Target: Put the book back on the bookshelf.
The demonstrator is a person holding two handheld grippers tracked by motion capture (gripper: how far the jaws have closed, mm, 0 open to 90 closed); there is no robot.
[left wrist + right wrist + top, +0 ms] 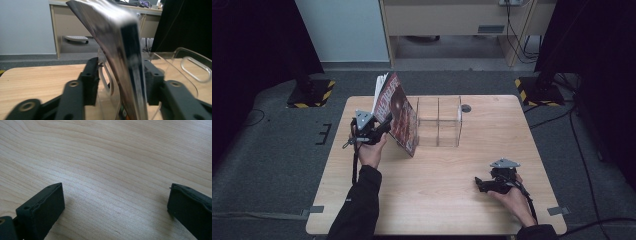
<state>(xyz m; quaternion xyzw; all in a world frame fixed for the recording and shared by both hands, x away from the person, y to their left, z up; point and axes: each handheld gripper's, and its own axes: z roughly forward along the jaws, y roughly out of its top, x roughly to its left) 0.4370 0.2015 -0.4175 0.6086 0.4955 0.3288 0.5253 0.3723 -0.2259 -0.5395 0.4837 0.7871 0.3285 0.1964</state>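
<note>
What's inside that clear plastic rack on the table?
The clear rack has upright dividers, and the slots that can be seen through its walls look empty. A magazine leans at its left end, by the left gripper; it hides whatever lies directly behind it.

Lab: black curtains (252, 40), hazard-taped stand bases (311, 93)

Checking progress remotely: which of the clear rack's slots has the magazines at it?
The leftmost slot of the clear rack: the magazines lean there, tilted, between the left gripper jaws. The other slots look empty.
</note>
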